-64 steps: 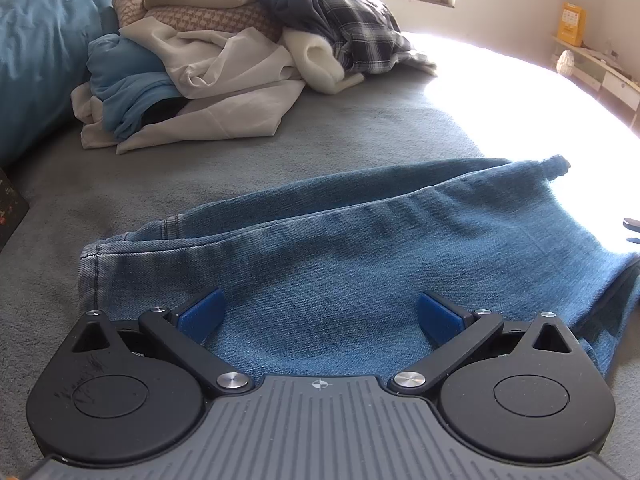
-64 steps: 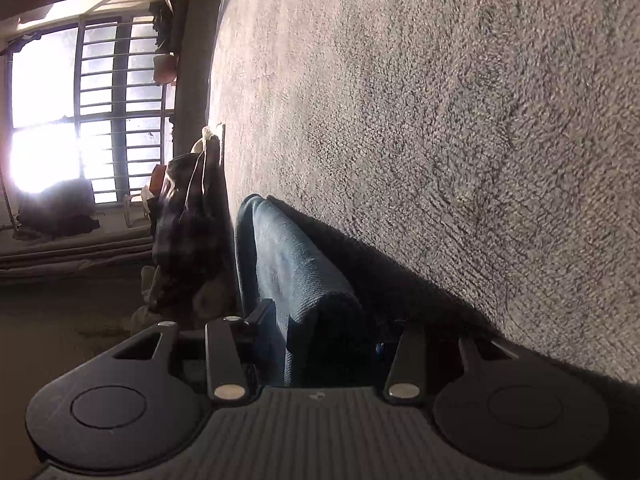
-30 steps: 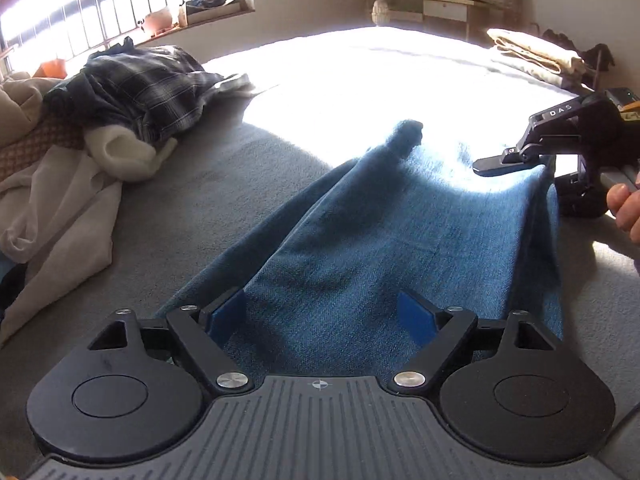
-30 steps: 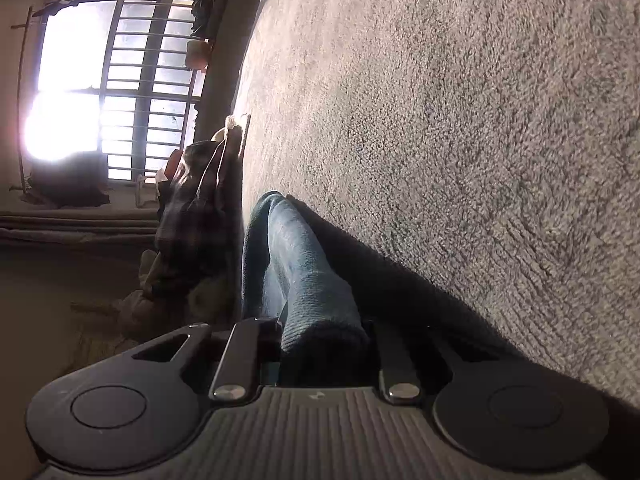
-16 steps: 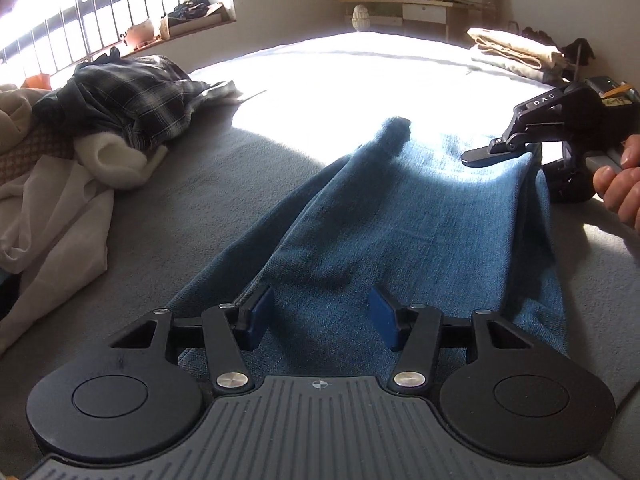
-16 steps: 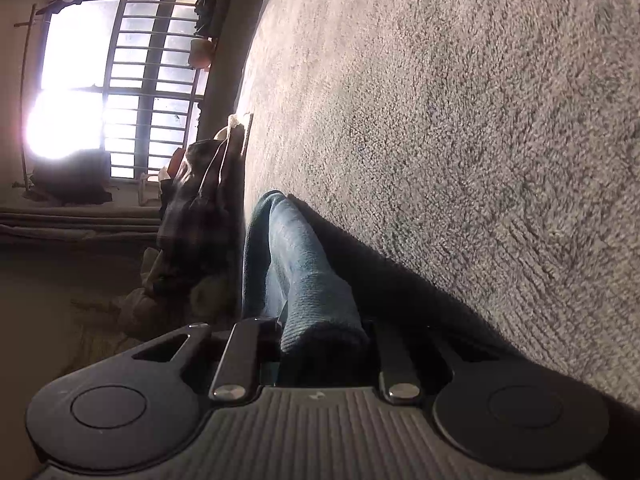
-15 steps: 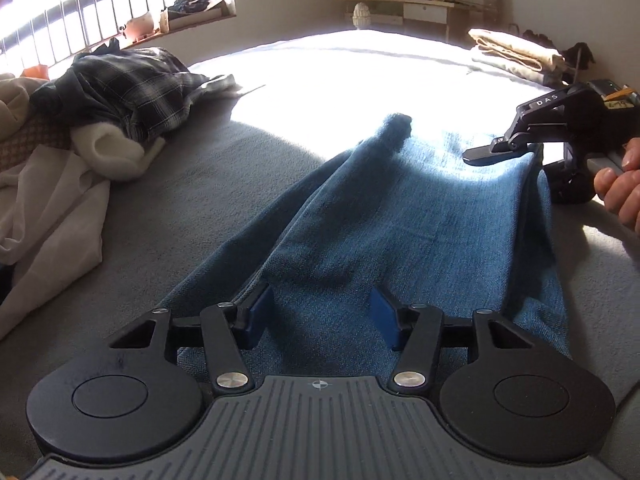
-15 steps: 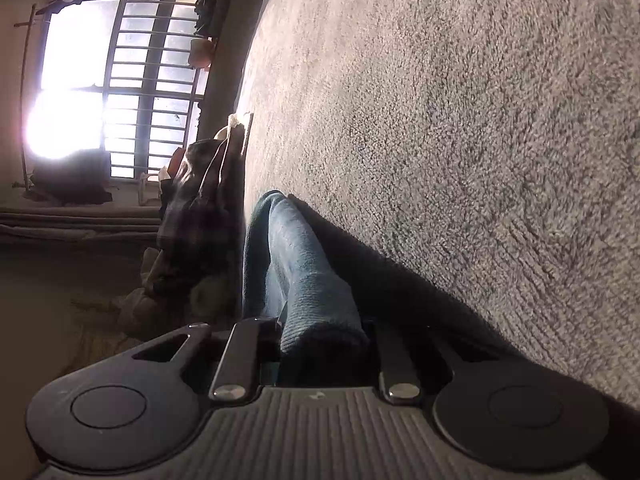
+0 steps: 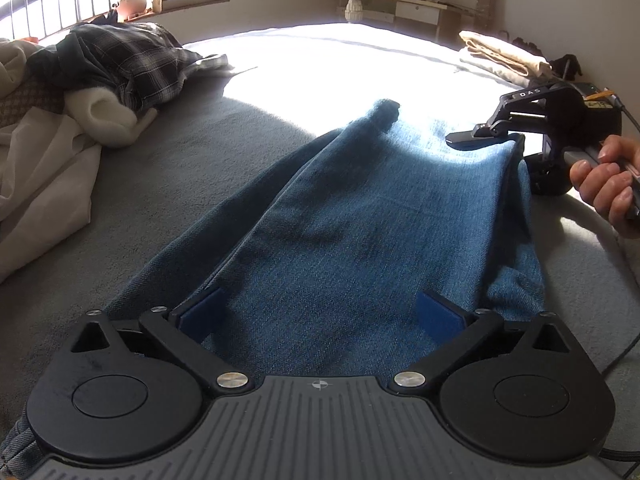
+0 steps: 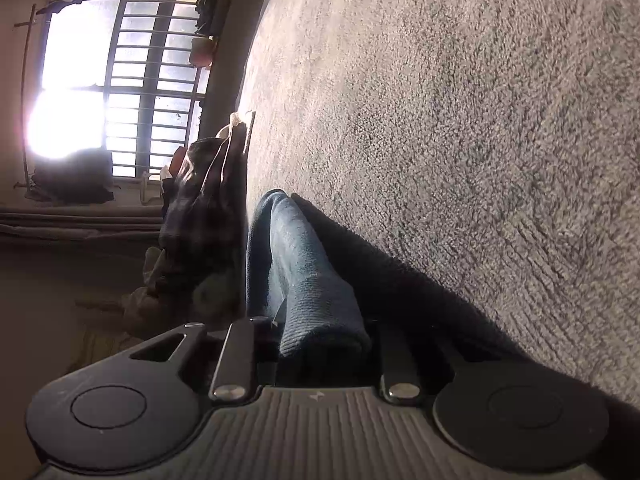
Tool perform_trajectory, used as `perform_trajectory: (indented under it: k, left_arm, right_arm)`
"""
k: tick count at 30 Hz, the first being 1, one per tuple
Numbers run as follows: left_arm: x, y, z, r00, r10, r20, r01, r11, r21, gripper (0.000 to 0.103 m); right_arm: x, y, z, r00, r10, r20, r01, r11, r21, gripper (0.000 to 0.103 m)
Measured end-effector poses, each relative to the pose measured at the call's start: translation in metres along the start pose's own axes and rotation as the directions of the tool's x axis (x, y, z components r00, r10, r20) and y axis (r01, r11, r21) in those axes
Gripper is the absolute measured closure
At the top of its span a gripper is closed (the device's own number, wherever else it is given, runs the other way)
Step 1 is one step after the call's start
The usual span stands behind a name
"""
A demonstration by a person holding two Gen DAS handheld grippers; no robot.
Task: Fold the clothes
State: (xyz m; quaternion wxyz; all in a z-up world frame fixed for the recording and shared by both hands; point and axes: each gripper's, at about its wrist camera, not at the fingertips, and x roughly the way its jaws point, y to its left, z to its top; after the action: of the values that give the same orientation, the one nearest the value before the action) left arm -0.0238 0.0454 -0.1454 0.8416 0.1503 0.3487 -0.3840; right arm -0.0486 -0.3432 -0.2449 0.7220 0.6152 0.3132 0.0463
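The left wrist view shows the blue denim jeans (image 9: 360, 232) lying lengthwise on the grey, napped blanket (image 9: 192, 168). The left gripper (image 9: 320, 312) has just opened; its blue pads stand wide apart over the near end, clear of the cloth. Only this view shows the hand (image 9: 604, 184) and a pile of unfolded clothes (image 9: 92, 72). The right wrist view, rolled sideways, shows the right gripper (image 10: 316, 344) clamped on a thick denim fold, and a barred window (image 10: 120, 96).
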Motion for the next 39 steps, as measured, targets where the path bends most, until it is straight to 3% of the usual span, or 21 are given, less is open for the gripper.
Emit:
perform_trajectory:
  k: [7, 9, 11, 13, 16, 20, 24, 30, 32, 35, 39]
  left_arm:
    - [-0.001, 0.001, -0.003, 1.0, 0.0, 0.013, 0.0, 1.0, 0.002, 0.0]
    - [-0.001, 0.0, -0.003, 1.0, 0.003, 0.018, -0.003, 1.0, 0.004, 0.0]
    - [-0.001, 0.0, -0.004, 1.0, 0.004, 0.021, -0.004, 1.0, 0.003, 0.0]
    - [-0.001, 0.0, -0.004, 1.0, 0.001, 0.022, -0.001, 1.0, 0.001, 0.0]
    - [-0.001, 0.001, -0.005, 1.0, 0.001, 0.023, -0.001, 1.0, 0.002, 0.0]
    - [-0.001, 0.001, -0.005, 1.0, 0.002, 0.025, -0.002, 1.0, 0.001, 0.0]
    - [-0.001, 0.001, -0.005, 1.0, 0.004, 0.025, -0.004, 1.0, 0.005, 0.0]
    - [-0.002, 0.001, -0.005, 1.0, 0.011, 0.027, -0.011, 1.0, 0.009, 0.0]
    - [-0.005, 0.002, -0.003, 1.0, 0.014, 0.021, -0.015, 1.0, 0.005, 0.0]
    - [-0.014, 0.005, 0.0, 0.999, 0.035, 0.03, -0.034, 0.999, -0.022, 0.001]
    - [-0.035, 0.003, 0.008, 0.992, 0.041, 0.116, -0.033, 0.997, -0.069, 0.002]
  right_arm:
    - [0.001, 0.008, -0.002, 1.0, 0.016, 0.0, -0.016, 1.0, -0.024, 0.063]
    - [0.002, 0.011, -0.002, 1.0, 0.0, -0.003, -0.001, 0.999, -0.042, 0.063]
    - [0.003, 0.016, -0.003, 0.999, -0.035, -0.004, 0.035, 0.996, -0.079, 0.069]
    - [0.002, 0.024, -0.005, 0.997, -0.078, 0.009, 0.078, 0.987, -0.141, 0.085]
    - [-0.005, 0.044, -0.012, 0.998, -0.053, 0.025, 0.058, 0.969, -0.241, 0.09]
    - [-0.015, 0.09, -0.029, 0.999, 0.037, 0.004, -0.032, 0.902, -0.43, 0.09]
    - [-0.023, 0.13, -0.054, 0.988, 0.134, -0.079, -0.155, 0.803, -0.576, 0.09]
    - [-0.023, 0.169, -0.091, 0.965, 0.166, -0.202, -0.261, 0.661, -0.703, 0.09]
    - [-0.022, 0.172, -0.093, 0.964, 0.165, -0.207, -0.264, 0.655, -0.708, 0.09]
    - [-0.025, 0.169, -0.083, 0.966, 0.173, -0.19, -0.257, 0.683, -0.683, 0.09]
    - [-0.027, 0.162, -0.075, 0.968, 0.173, -0.183, -0.251, 0.706, -0.662, 0.09]
